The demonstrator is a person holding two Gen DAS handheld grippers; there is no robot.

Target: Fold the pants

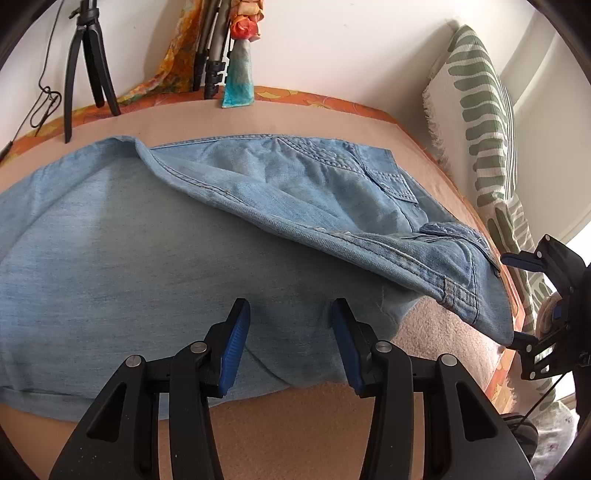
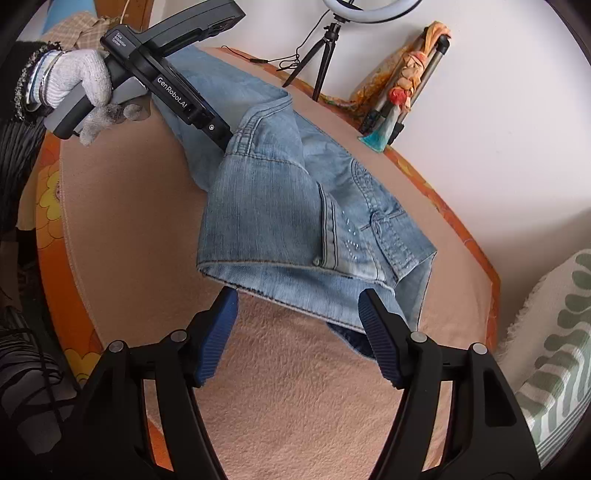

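Light blue denim pants lie on a beige blanket, with the waistband part folded over the legs. My left gripper is open just above the near edge of the pants, with nothing between its jaws. My right gripper is open at the waistband edge of the pants, jaws either side of the hem. The right gripper also shows at the right edge of the left wrist view. The left gripper body, held by a gloved hand, rests over the pants at the far side.
The beige blanket covers a bed with an orange flowered sheet. A green-patterned pillow leans at the right. Tripods, a ring light and a figurine stand along the wall.
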